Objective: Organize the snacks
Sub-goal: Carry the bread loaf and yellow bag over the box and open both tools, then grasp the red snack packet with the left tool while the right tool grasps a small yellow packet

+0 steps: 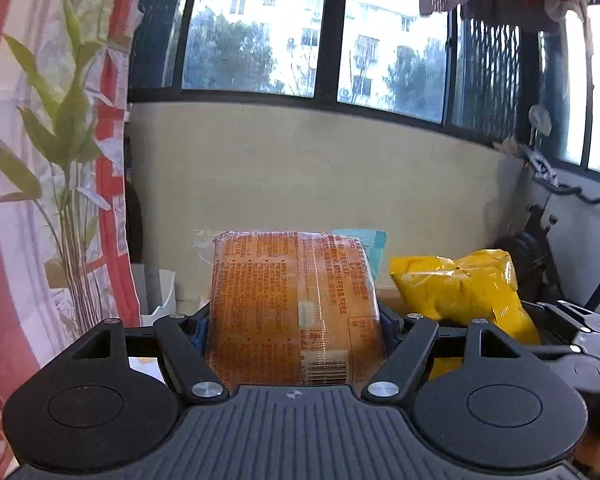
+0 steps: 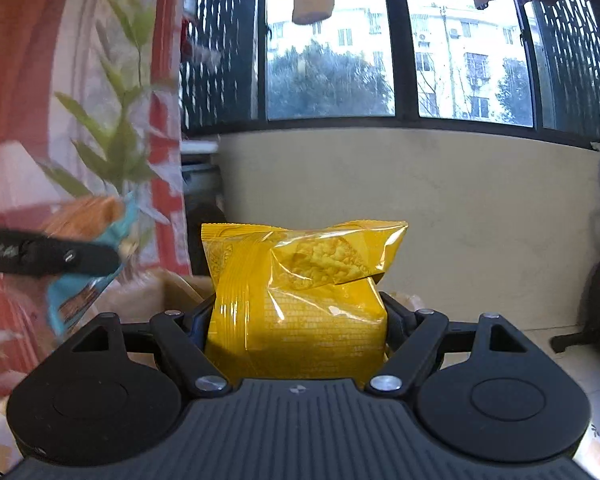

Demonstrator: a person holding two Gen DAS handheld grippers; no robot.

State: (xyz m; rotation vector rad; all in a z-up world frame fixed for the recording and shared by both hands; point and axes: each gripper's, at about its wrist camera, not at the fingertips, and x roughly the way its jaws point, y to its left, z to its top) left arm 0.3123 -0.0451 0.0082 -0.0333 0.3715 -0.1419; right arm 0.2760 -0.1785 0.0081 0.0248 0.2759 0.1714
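My left gripper is shut on an orange snack packet with a blue-green end, held up in the air with its printed back and barcode toward the camera. My right gripper is shut on a yellow snack bag, also held up. In the left wrist view the yellow bag and the right gripper's body show to the right. In the right wrist view the left gripper's arm and the blurred orange packet show to the left.
A cardboard box sits below, between the grippers. A green plant and red-and-white cloth stand at left. A beige wall under dark-framed windows lies ahead. An exercise bike stands at right. Laundry hangs overhead.
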